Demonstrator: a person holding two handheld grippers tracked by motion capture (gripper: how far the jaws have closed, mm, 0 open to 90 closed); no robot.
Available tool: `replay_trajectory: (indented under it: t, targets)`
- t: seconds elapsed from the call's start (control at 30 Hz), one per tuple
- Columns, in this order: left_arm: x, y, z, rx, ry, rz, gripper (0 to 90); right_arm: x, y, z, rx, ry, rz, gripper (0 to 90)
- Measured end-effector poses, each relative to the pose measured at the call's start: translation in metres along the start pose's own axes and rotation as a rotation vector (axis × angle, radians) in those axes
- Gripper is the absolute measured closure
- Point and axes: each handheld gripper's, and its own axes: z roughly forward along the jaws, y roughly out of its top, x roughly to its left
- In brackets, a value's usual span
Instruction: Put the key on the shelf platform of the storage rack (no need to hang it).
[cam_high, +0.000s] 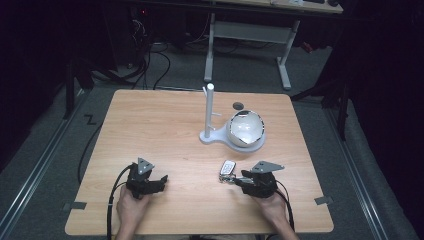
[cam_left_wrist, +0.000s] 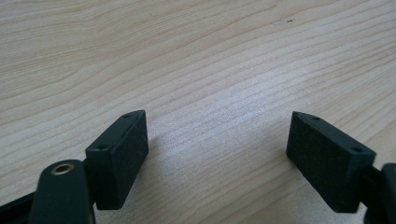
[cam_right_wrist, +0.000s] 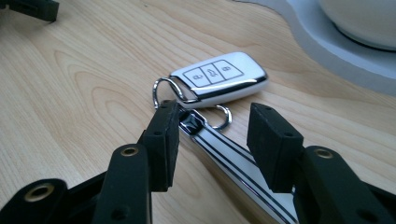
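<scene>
My right tongs straddle the key fob's strap near the bench's front edge, jaws parted and gripping nothing, left tongs released and idle, so next, I reckon, comes the pinch.

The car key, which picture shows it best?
The right gripper view: the car key lies close, its three buttons and rings clear, ahead of the open right gripper. The high view gives a small pale shape; the left gripper view looks at bare wood.
</scene>
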Motion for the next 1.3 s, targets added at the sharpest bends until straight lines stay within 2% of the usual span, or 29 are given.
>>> replay_trajectory:
  t: [0.2, 0.43, 0.73, 0.97, 1.1, 1.3]
  targets:
    - [0.0, 0.0, 0.0, 0.0, 0.0, 0.0, 21.0, 0.005, 0.003, 0.014, 0.018, 0.015, -0.022, 55.4]
    - [0.0, 0.0, 0.0, 0.0, 0.0, 0.0, 21.0, 0.007, 0.004, 0.02, 0.032, 0.014, -0.034, 56.7]
    - [0.0, 0.0, 0.0, 0.0, 0.0, 0.0, 21.0, 0.012, 0.004, 0.027, 0.051, 0.001, -0.072, 58.8]
    - [0.0, 0.0, 0.0, 0.0, 0.0, 0.0, 21.0, 0.013, 0.004, 0.031, 0.06, -0.007, -0.092, 63.4]
    - [0.0, 0.0, 0.0, 0.0, 0.0, 0.0, 21.0, 0.015, 0.003, 0.033, 0.068, -0.018, -0.125, 67.3]
    - [0.0, 0.0, 0.0, 0.0, 0.0, 0.0, 21.0, 0.015, 0.003, 0.032, 0.068, -0.015, -0.133, 71.5]
